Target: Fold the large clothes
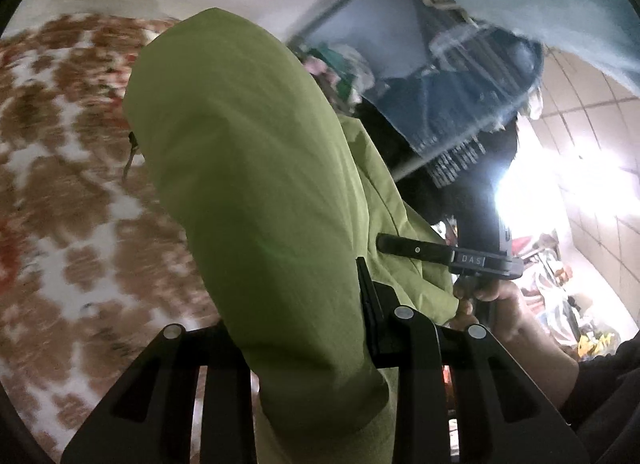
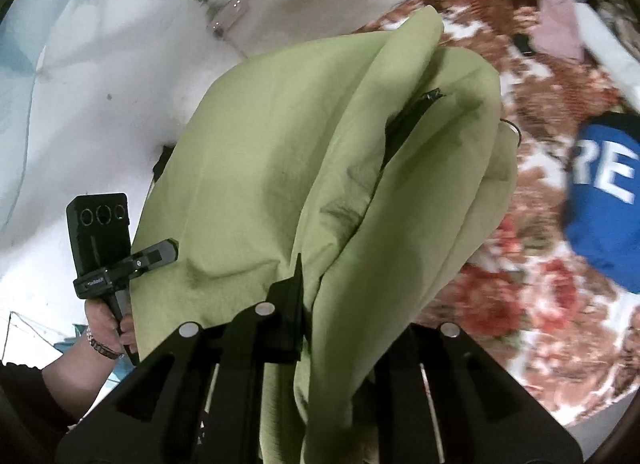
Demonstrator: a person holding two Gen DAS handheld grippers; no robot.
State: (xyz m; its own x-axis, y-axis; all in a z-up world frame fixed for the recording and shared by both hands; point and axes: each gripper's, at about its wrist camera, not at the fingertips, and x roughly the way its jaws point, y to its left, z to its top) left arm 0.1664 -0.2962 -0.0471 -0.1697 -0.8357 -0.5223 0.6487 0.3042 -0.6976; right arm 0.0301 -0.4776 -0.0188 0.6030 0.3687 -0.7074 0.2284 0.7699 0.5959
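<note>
So the green jacket [image 2: 304, 167] is held up, pinched by the left gripper [image 1: 320, 328] and right gripper [image 2: 320, 320]. Soft, light and floppy probably; best gripped along seams.

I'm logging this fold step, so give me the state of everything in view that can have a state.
green garment: lifted off the bed, bunched, hanging between both grippers.
left gripper: shut on the green garment's edge.
right gripper: shut on the green garment.
zipper: looks partly open, blurred.
floral bedspread: spread flat below.
blue garment: lying on the bedspread, not yet picked up.
</note>
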